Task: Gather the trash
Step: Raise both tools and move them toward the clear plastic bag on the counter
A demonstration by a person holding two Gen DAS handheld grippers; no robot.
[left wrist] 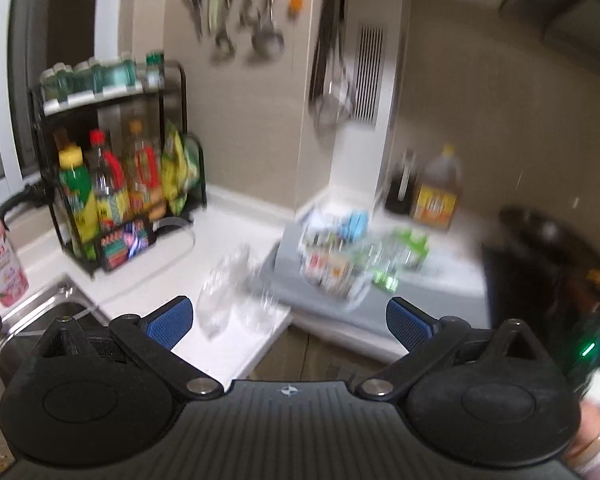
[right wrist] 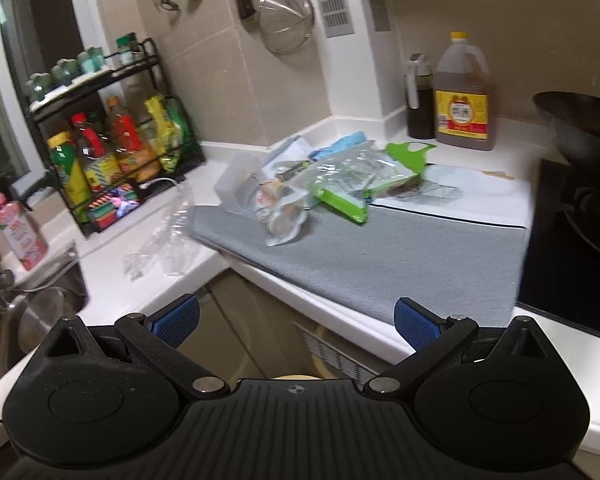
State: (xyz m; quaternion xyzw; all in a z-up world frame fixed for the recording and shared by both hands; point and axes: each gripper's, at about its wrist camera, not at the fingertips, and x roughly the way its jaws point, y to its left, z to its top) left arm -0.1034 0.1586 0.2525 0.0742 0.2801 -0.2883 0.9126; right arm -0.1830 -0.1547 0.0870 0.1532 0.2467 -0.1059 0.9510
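Observation:
A pile of trash lies on the grey mat: a green and clear plastic wrapper, a crumpled food bag, a blue packet and a white box. Clear crumpled plastic lies on the white counter to the left of the mat. In the blurred left wrist view the pile and the clear plastic show ahead. My left gripper is open and empty, just short of the clear plastic. My right gripper is open and empty, in front of the counter edge.
A black rack of sauce bottles stands at the back left. A pink bottle stands by the sink. An oil jug and a dark bottle stand at the back. A wok sits on the black stove at right.

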